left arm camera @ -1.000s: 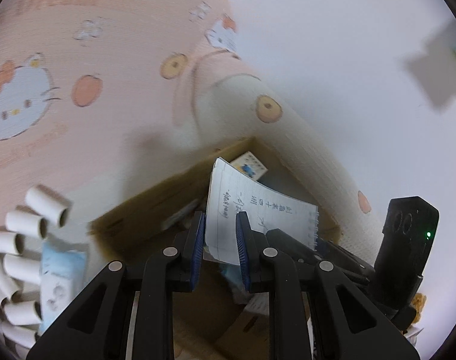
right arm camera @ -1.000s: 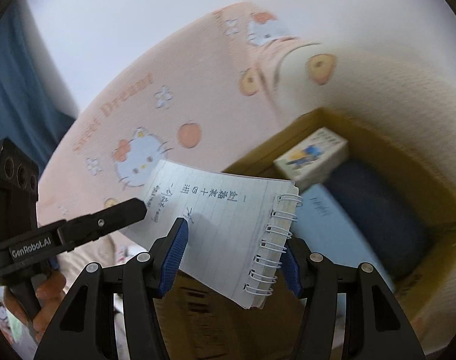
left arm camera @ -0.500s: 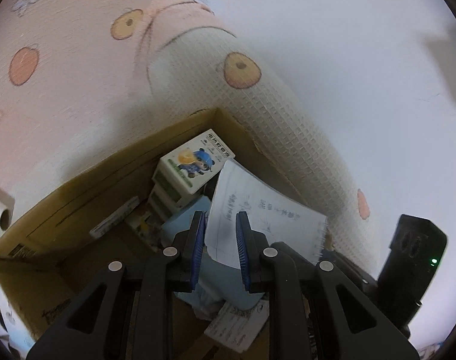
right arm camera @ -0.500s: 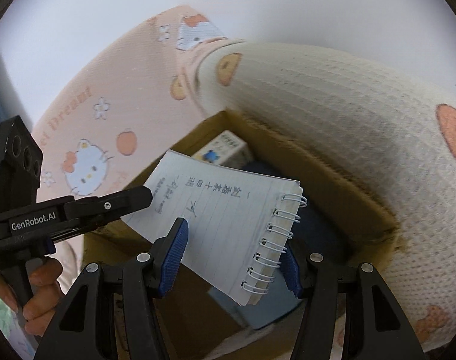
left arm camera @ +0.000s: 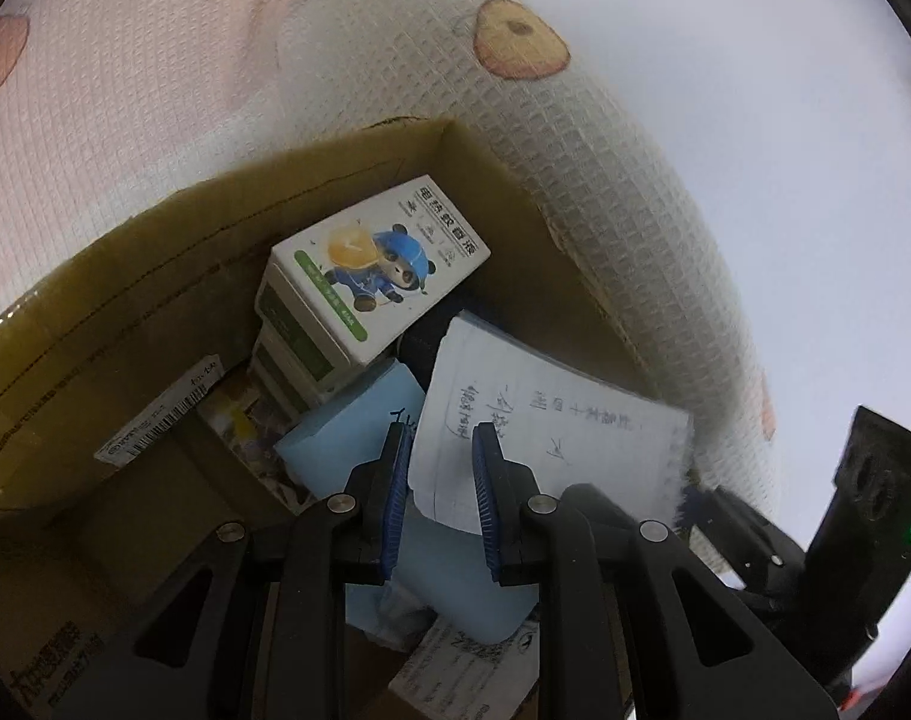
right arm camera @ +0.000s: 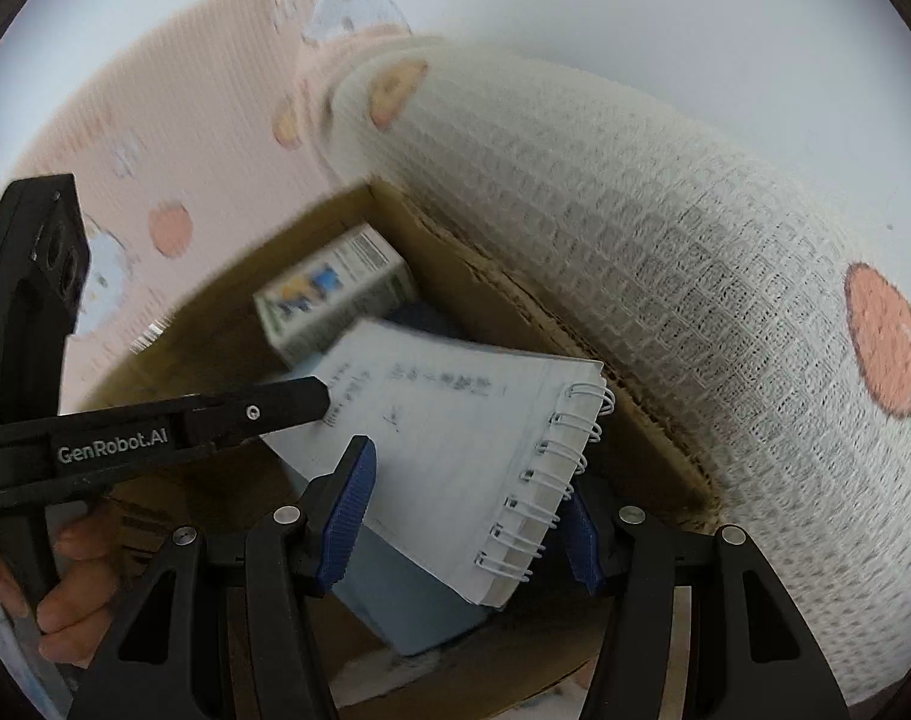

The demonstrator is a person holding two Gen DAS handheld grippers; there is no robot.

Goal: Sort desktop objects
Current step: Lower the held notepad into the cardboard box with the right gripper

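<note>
Home bedroom corner, pink cartoon-cat bedding [right arm camera: 173,138], cream waffle-weave blanket [left arm camera: 605,168], cardboard storage box [left arm camera: 125,324] against it

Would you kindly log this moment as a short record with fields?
held item: spiral notepad, handwritten page up
right hand-held gripper: shut on notepad, across its width
left hand-held gripper: pinching the notepad's page corner
position: notepad over the open cardboard box
box contents: panda-print carton, light blue pack, papers
surroundings: waffle-weave blanket against the box
</note>
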